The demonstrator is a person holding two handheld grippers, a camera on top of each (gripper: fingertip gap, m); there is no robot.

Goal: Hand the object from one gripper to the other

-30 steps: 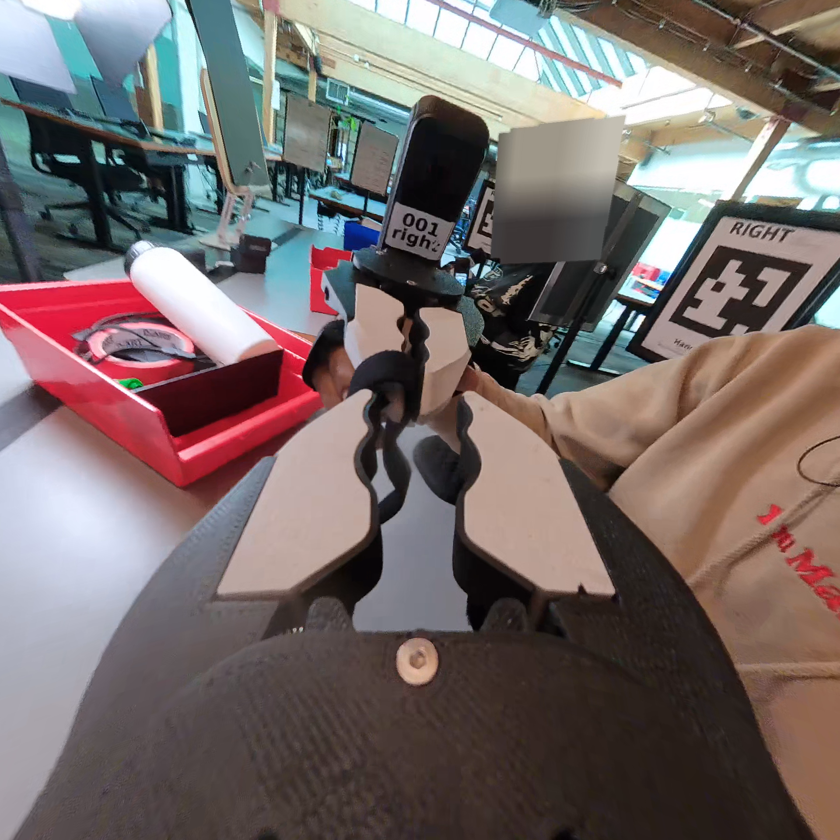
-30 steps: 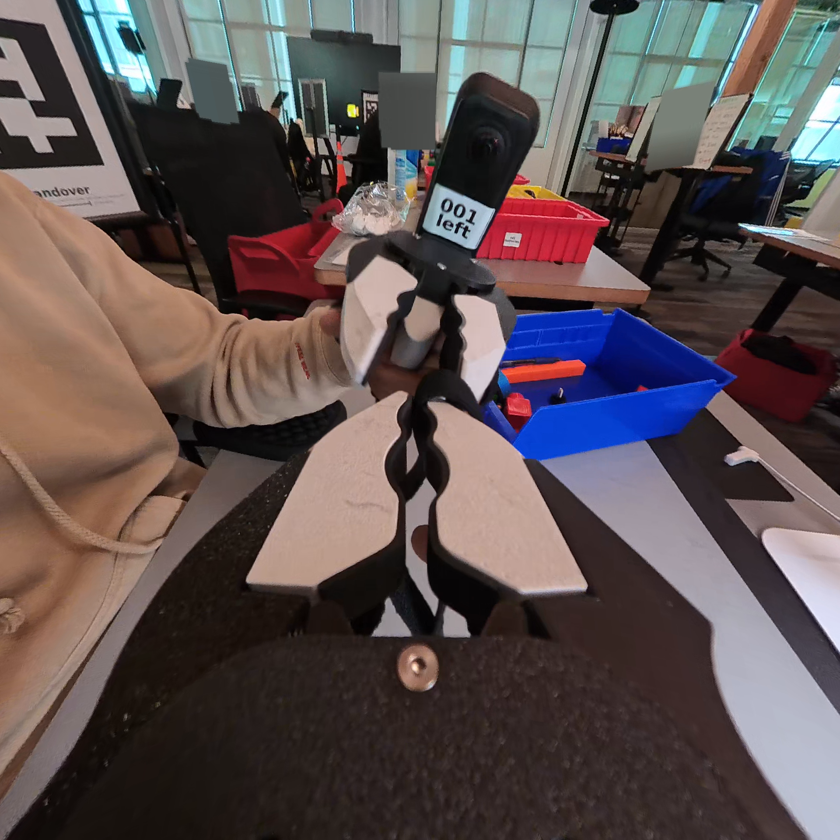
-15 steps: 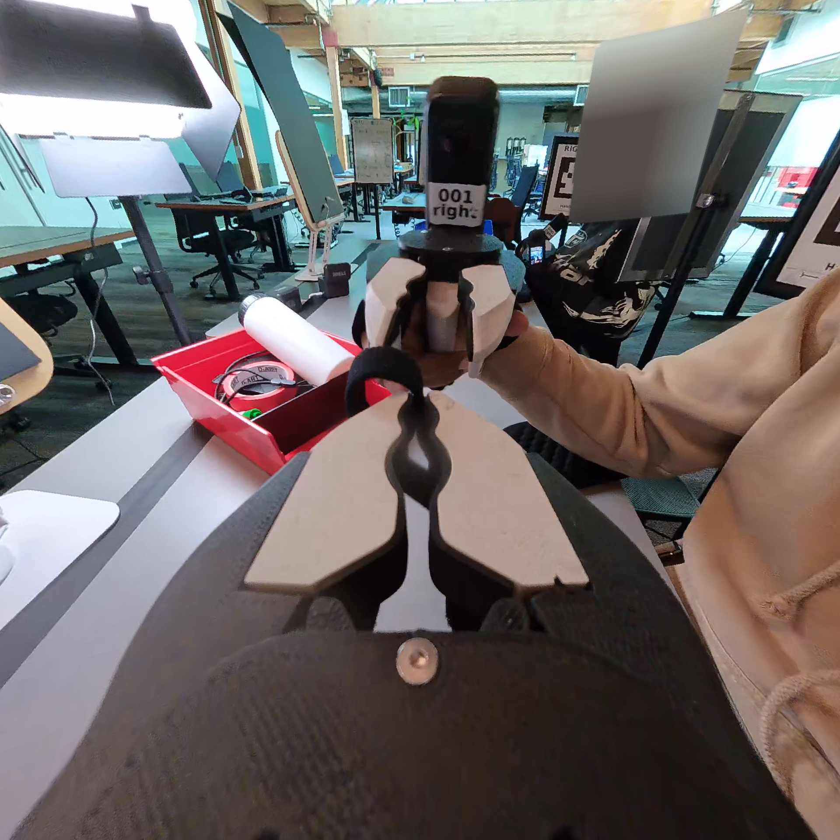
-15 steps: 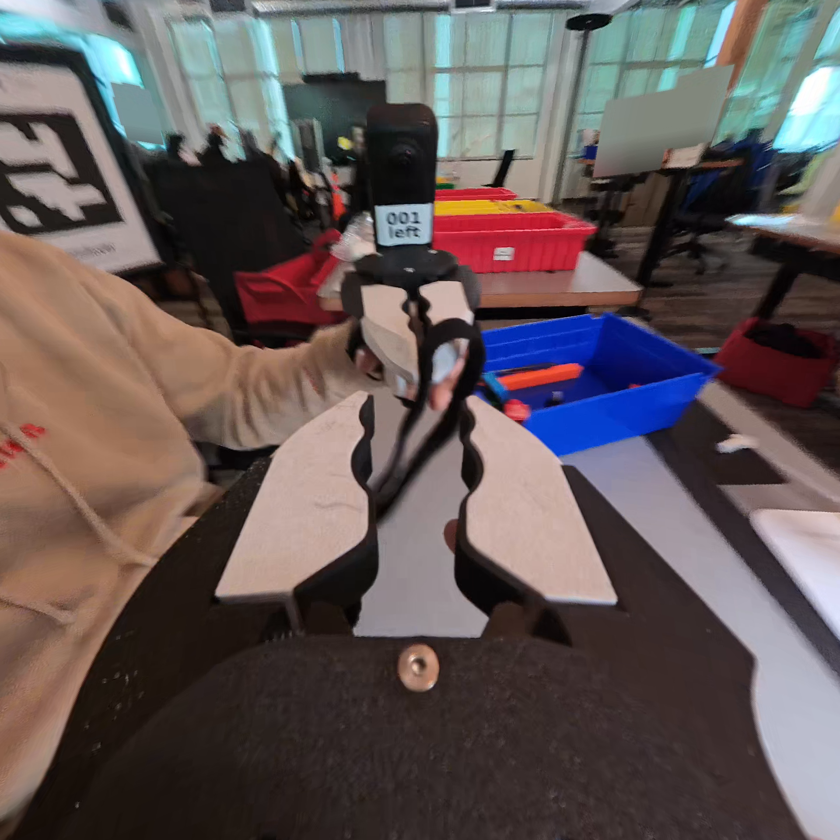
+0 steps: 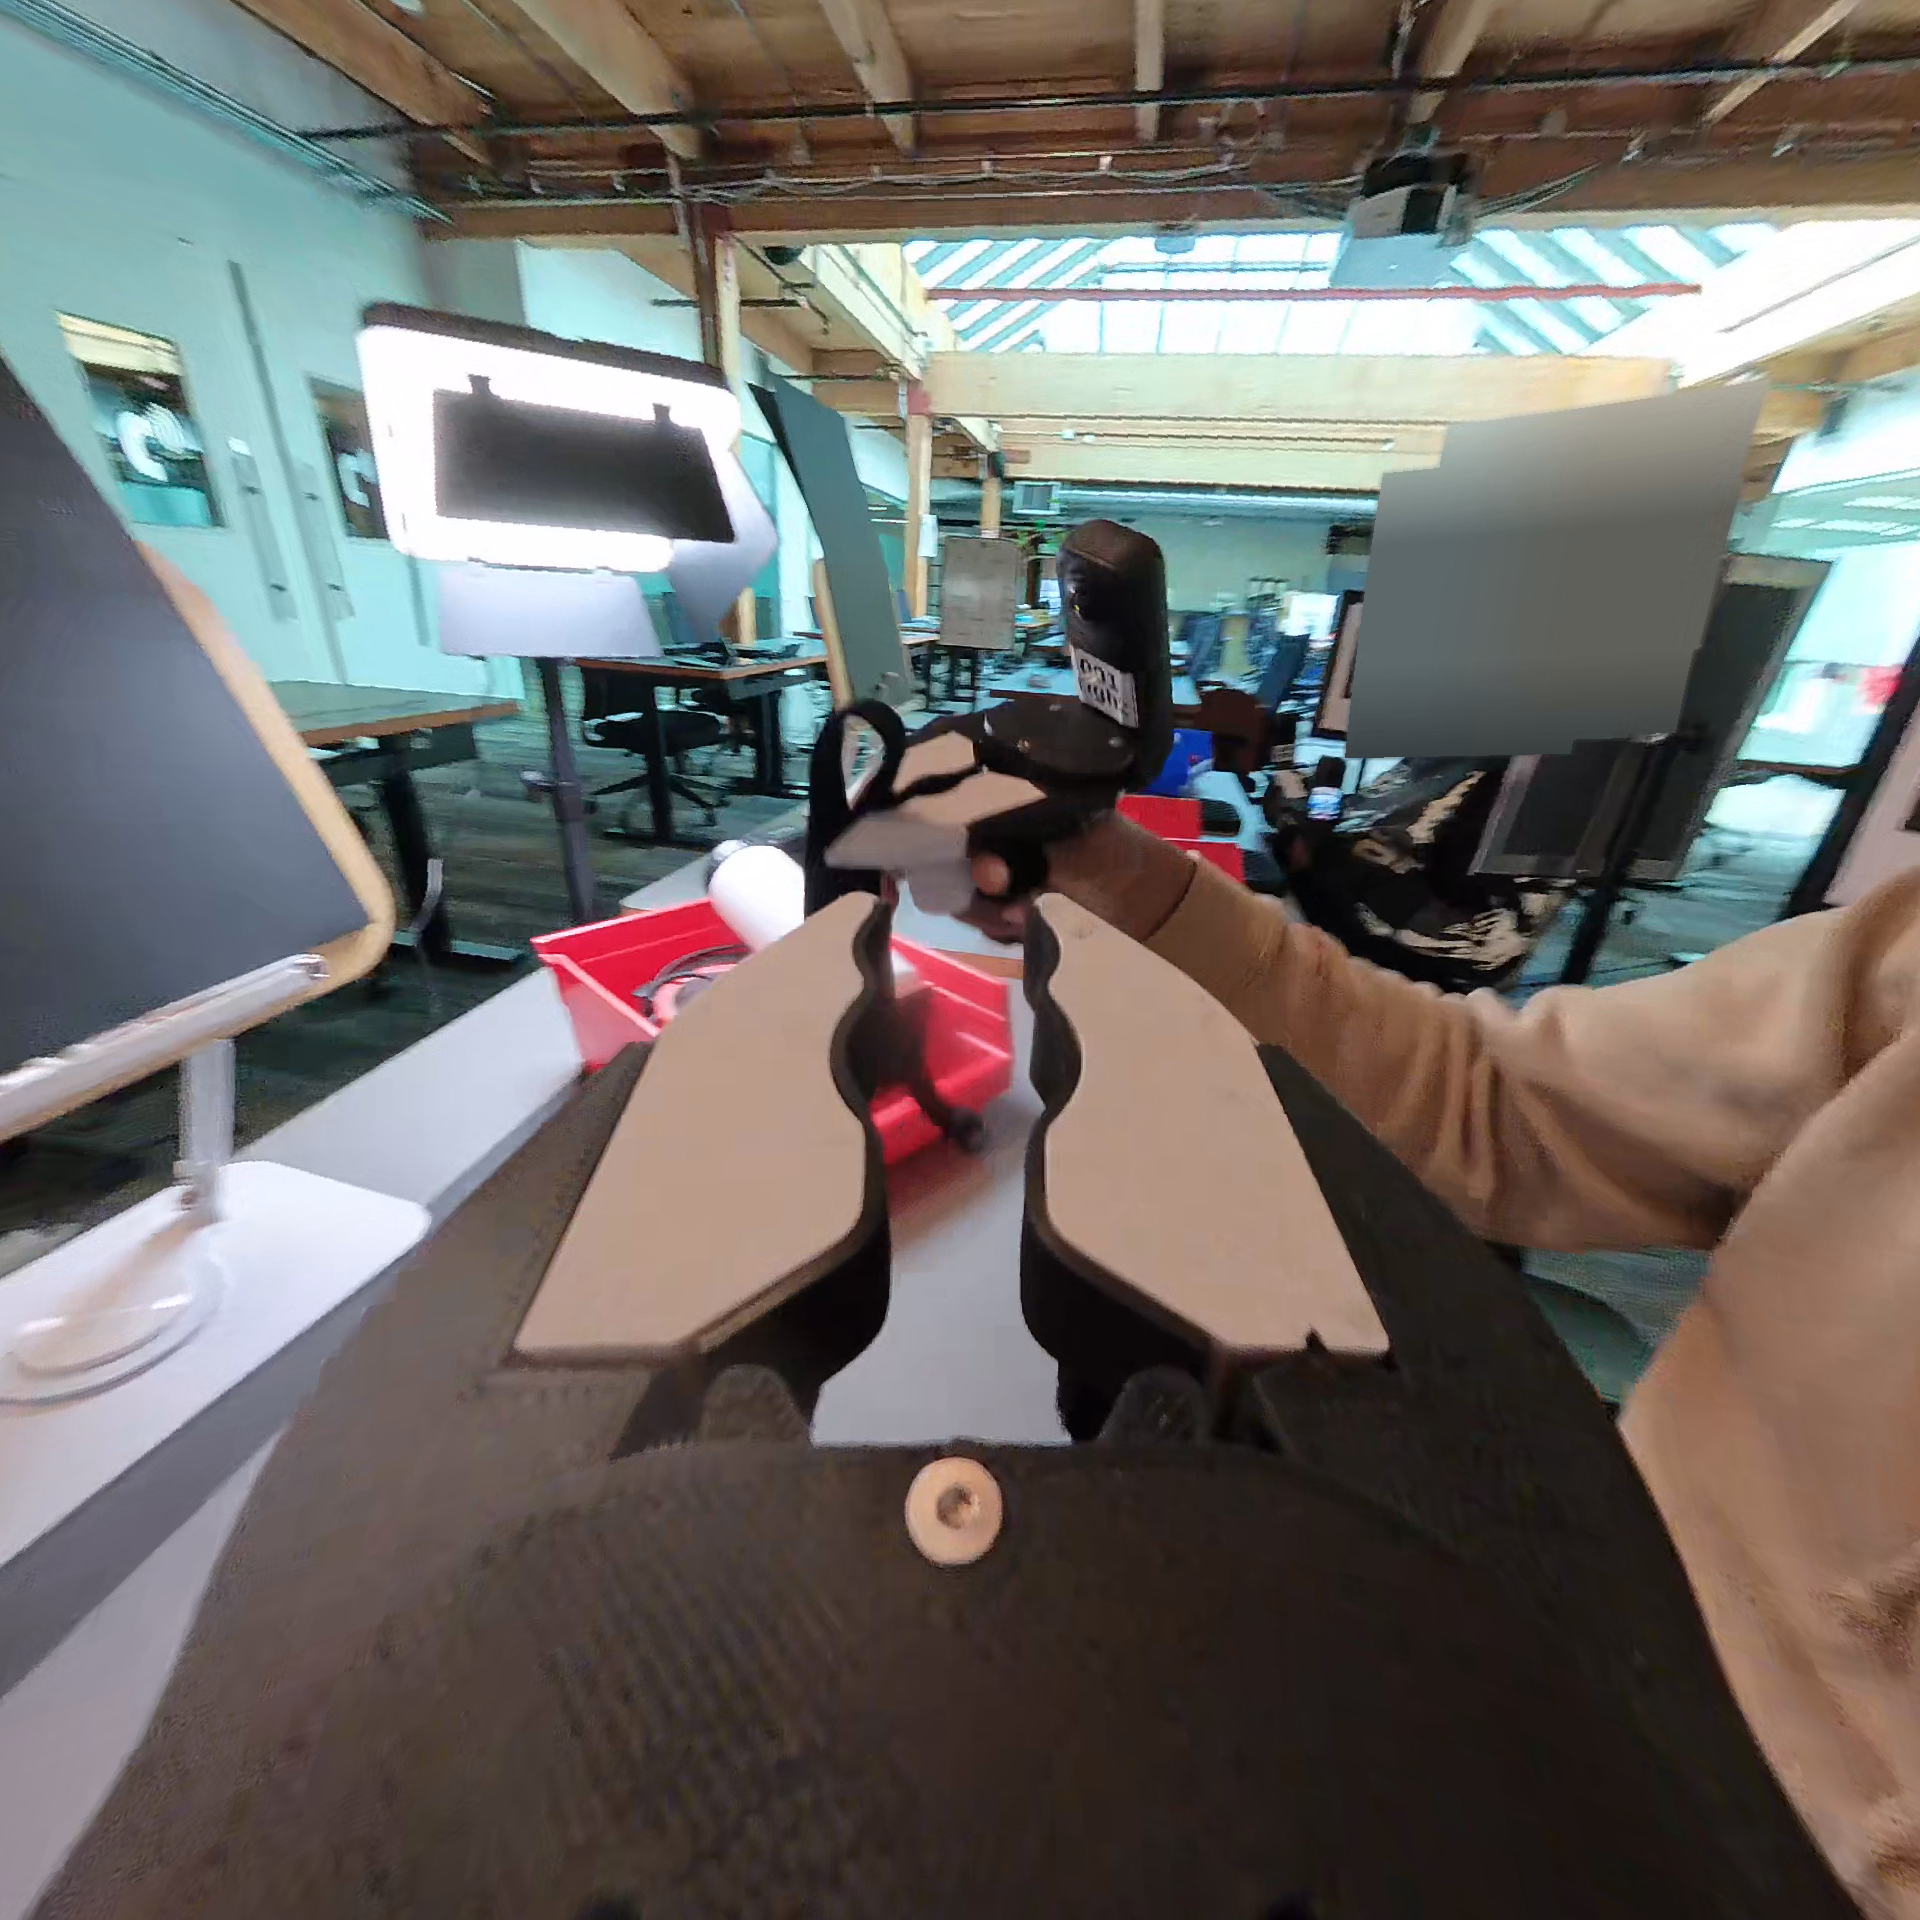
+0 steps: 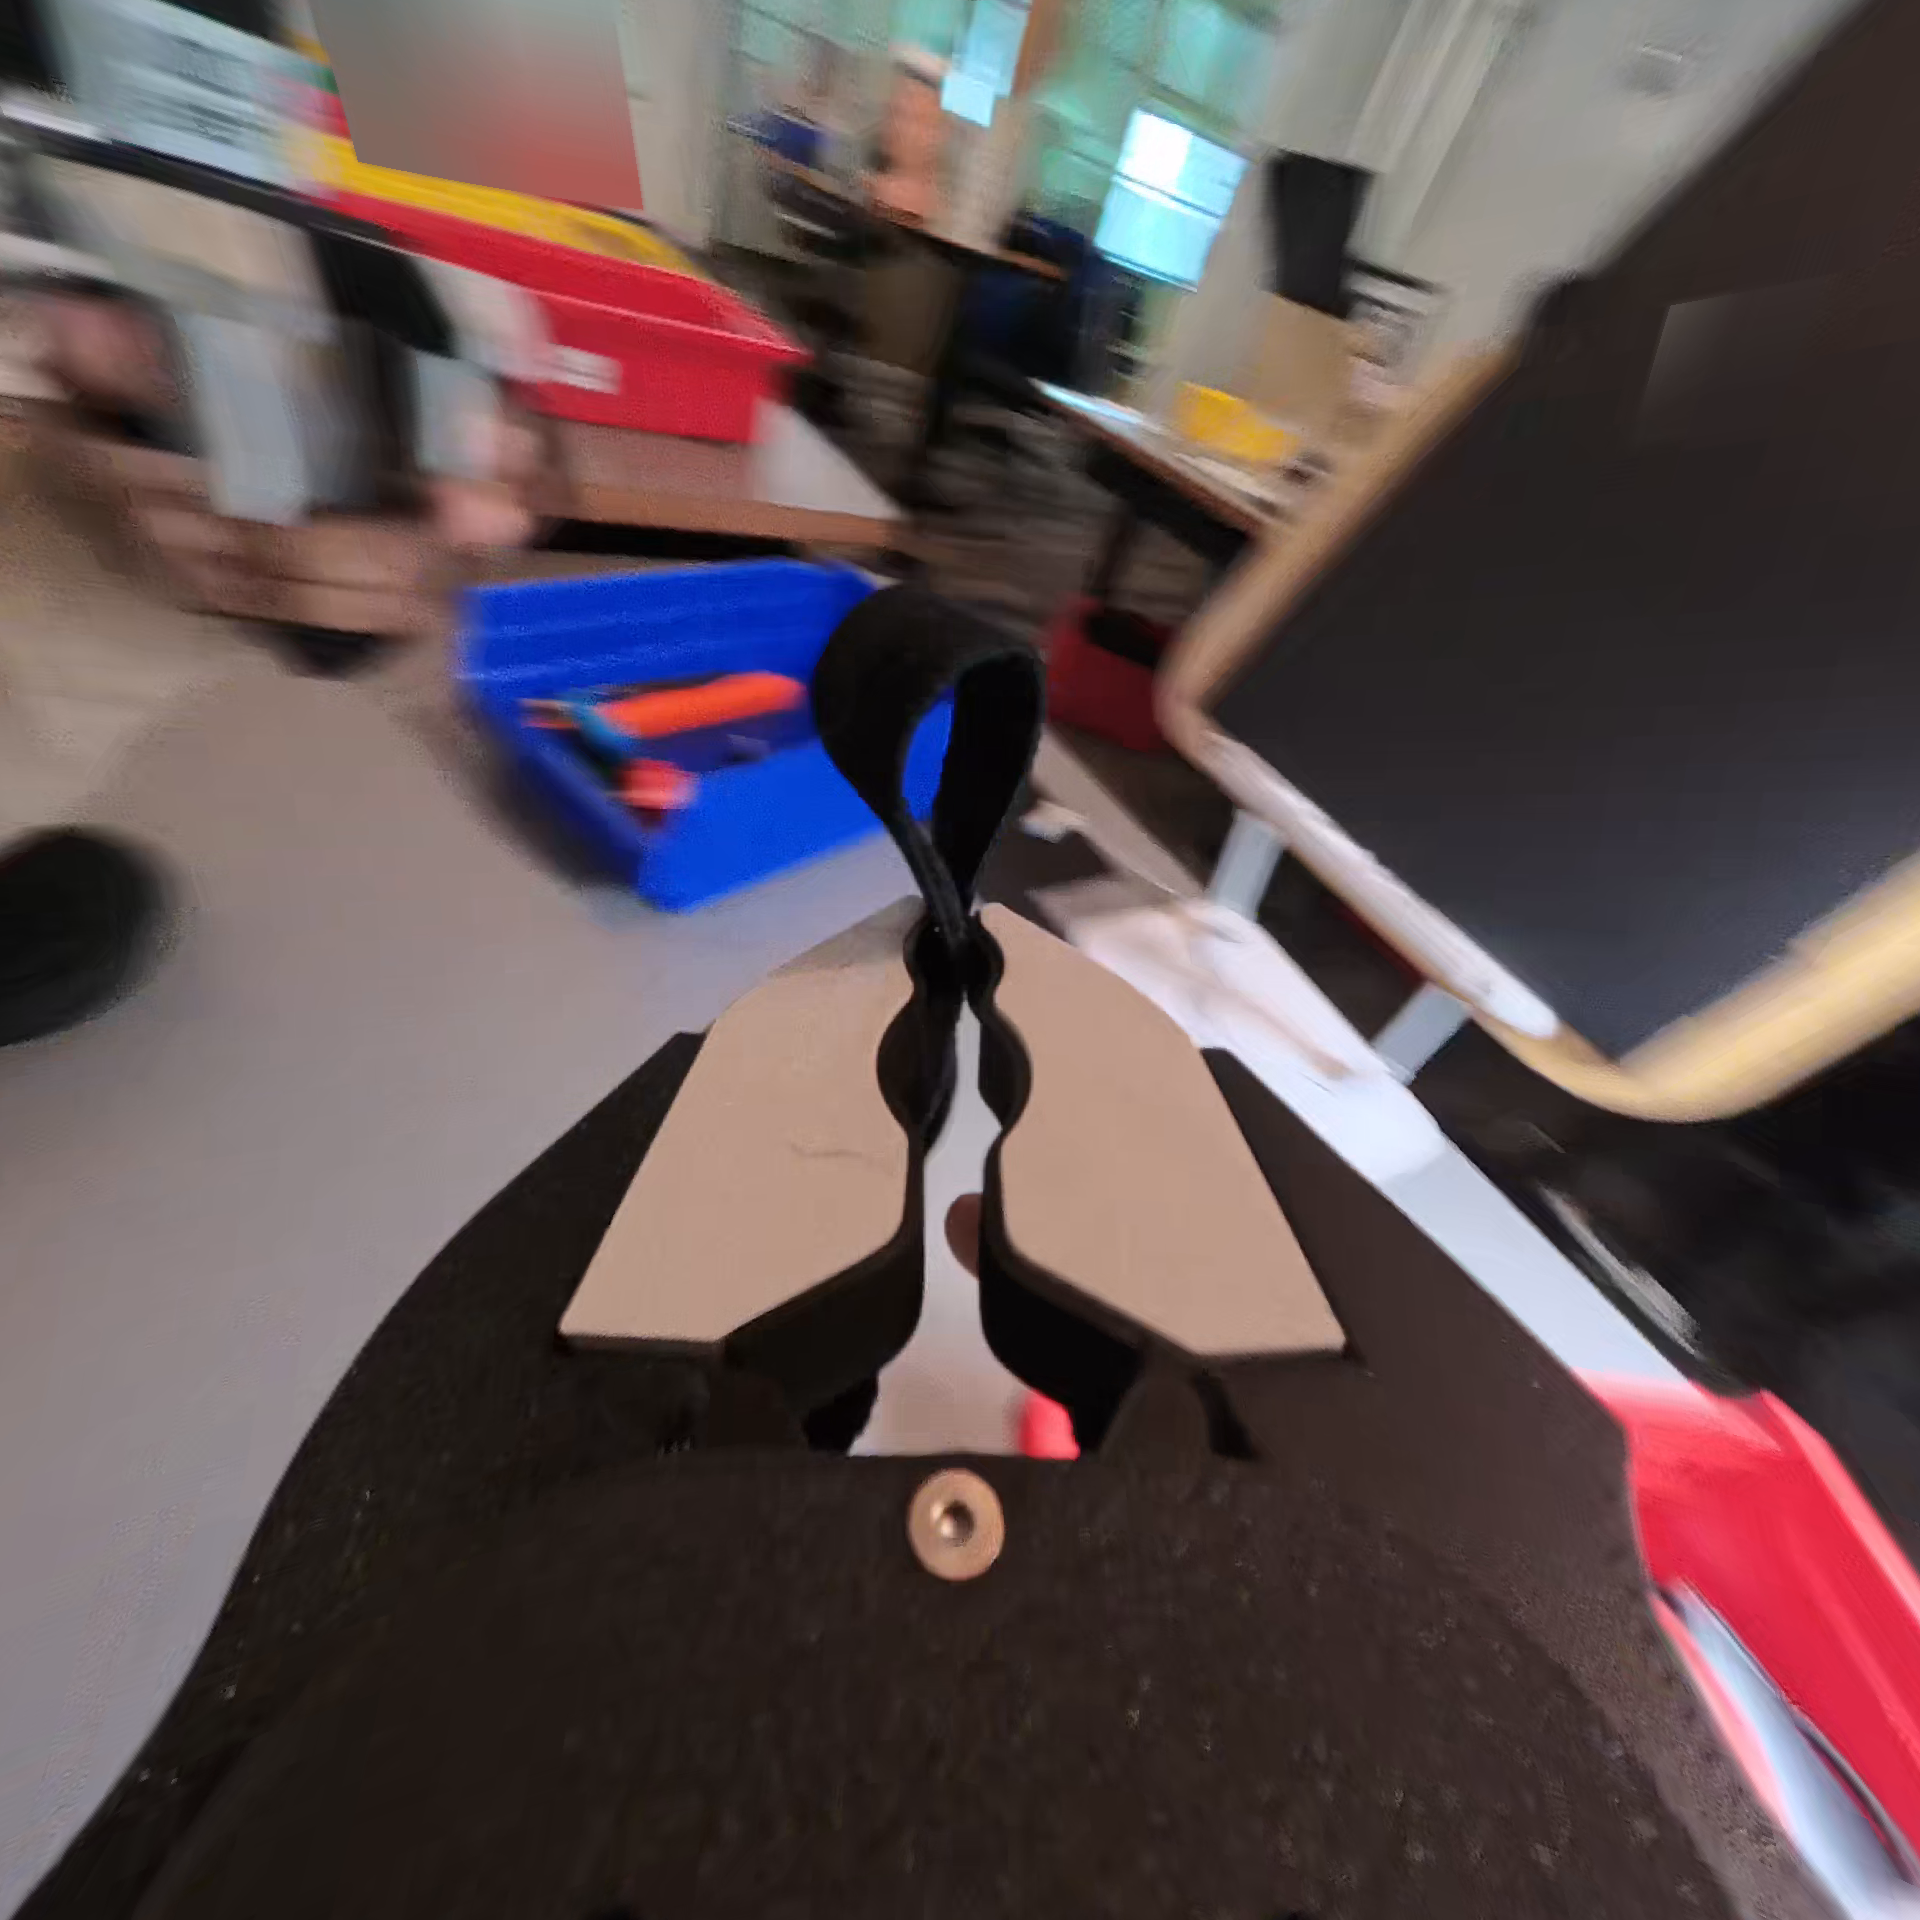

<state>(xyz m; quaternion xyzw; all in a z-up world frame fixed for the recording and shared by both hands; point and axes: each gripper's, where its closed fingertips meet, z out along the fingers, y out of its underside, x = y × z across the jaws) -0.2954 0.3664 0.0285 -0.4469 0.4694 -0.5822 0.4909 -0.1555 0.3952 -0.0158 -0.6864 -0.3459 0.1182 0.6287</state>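
Left wrist view: the left gripper (image 5: 951,935) fills the lower frame, jaws parted with nothing between them. Beyond it, at centre, a hand (image 5: 1023,868) holds the right gripper (image 5: 847,821), jaws clenched on a black strap (image 5: 847,769) whose loop stands above the tips. A white label (image 5: 1103,688) sits on that gripper's camera post; its print is too blurred to read. A red bin (image 5: 623,961) with a white bottle (image 5: 758,894) lies on the grey tabletop (image 5: 447,1081) behind.

Right wrist view: the right gripper (image 6: 951,940) pinches the strap (image 6: 925,717) at its tips, the loop rising at centre frame. A blue bin (image 6: 717,842) sits on the tabletop (image 6: 312,987) at centre left; the background is motion-blurred, so no writing there can be made out.
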